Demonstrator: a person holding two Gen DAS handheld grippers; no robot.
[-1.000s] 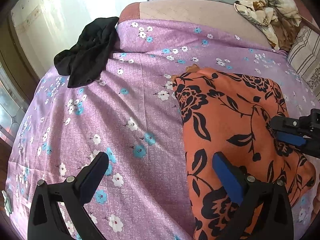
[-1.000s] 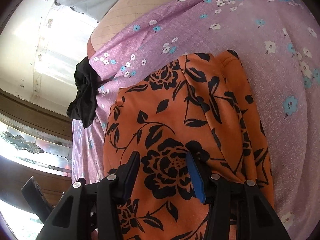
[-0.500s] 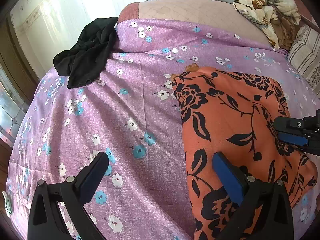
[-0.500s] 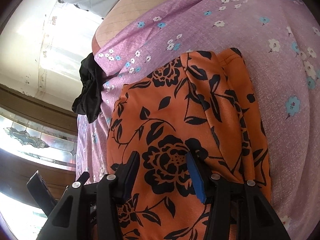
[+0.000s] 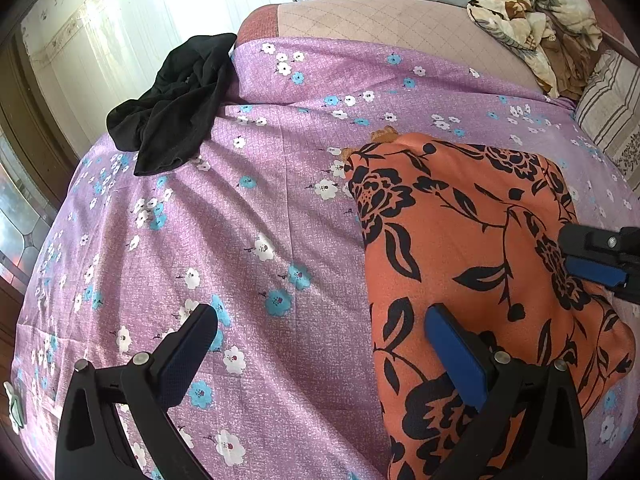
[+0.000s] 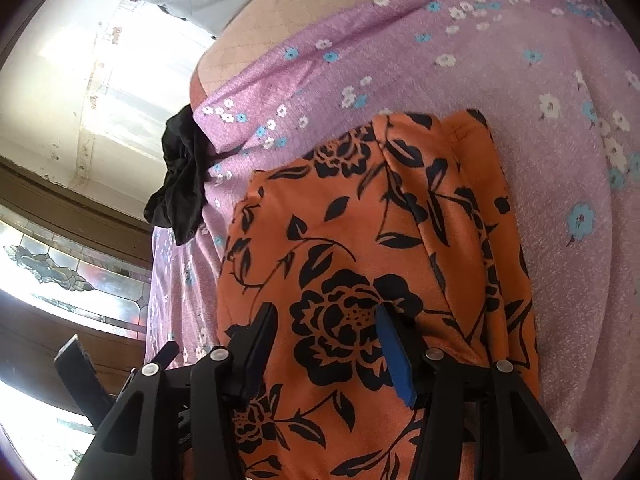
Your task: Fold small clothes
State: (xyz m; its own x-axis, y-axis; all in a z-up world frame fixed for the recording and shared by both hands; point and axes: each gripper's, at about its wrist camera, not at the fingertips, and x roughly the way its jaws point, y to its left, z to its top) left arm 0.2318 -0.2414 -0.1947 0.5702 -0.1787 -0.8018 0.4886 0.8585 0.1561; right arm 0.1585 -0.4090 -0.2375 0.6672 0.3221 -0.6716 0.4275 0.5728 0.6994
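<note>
Looked first at the bed, covered with a purple bedsheet (image 5: 260,220) printed with small white and blue flowers. Noted at the far left a bright curtained window (image 5: 100,40), and near it a black garment (image 5: 176,120), crumpled at the left corner of the sheet, well apart from both tools and not yet folded.

Moved then to the middle. Found the left gripper (image 5: 320,316) with its fingers wide apart and nothing between them except bare sheet and the left border of the orange floral garment (image 5: 472,248). Saw one finger above the sheet, the other above the orange cloth. Could not tell about real contact with the cloth.

Found this orange garment on the right half of the bed, flat, already doubled into a long shape with several layers visible at its far end in the right wrist view. Saw the right gripper (image 6: 324,312) low over its near part, fingers about half apart around a big black flower, the cloth flat between them and not pinched. Noticed at the far right a heap of patterned cloth (image 5: 536,20) and a striped pillow (image 5: 608,104), not involved.

Judged the next fold as the risky part. Feared a pinch of the bedsheet together with the garment, because of the soft, loose surface below. Feared also a grip on the top layer only, with sliding of the lower layers and a crooked fold as result. Considered an uneven lift by the two hands as one more cause of a skewed edge.
</note>
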